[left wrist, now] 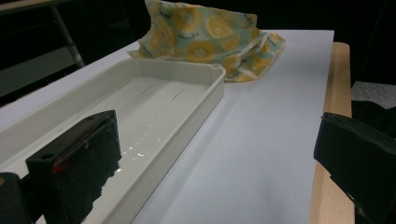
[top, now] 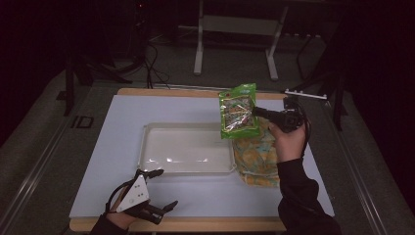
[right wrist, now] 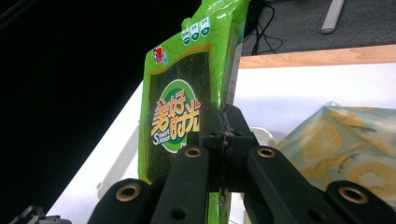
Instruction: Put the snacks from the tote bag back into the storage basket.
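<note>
Left gripper (top: 159, 191): it sits low at the near edge of the table (top: 122, 112), and its two black jaws are spread wide with nothing between them.
Tray (top: 147, 147): a white, shallow tray lies in the middle of the table, just past the left gripper.
Cloth bag (top: 257, 156): a soft bag with orange slices printed on it lies right beside the tray's right end.
Right gripper (top: 258, 112): it is up in the air above the cloth bag, jaws pinched tight on the edge of a packet.
Green packet (top: 238, 111): it hangs above the tray's far right corner; the front reads "Sweet" under big orange Chinese letters.
</note>
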